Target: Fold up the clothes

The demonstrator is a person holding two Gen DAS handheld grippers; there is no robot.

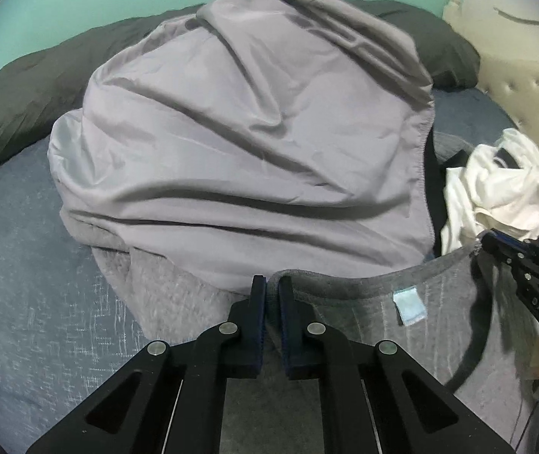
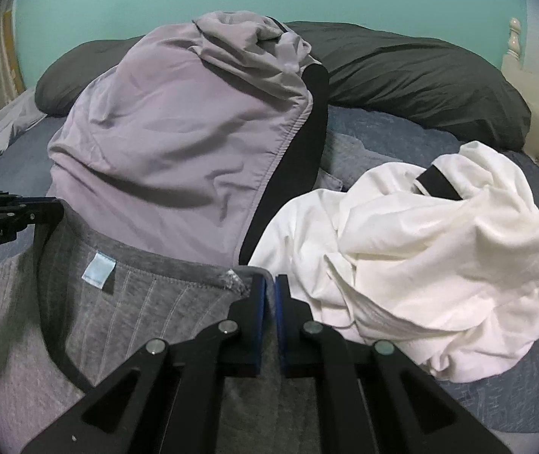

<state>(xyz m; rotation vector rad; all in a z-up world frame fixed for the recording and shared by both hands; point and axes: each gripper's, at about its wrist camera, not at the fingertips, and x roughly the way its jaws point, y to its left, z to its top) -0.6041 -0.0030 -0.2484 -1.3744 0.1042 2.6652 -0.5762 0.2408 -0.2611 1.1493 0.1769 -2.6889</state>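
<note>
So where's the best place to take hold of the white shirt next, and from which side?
Grip the near lower edge of the white shirt, coming in from the front, low over the bed. It lies crumpled in a heap, and only that edge shows as a free, flat flap; the collar and sleeves can't be made out.

Shirt nearest, jacket behind it, crumpled garment right, pillow farthest back

"GenRobot.AI" on left gripper, "DAS" on right gripper
</note>
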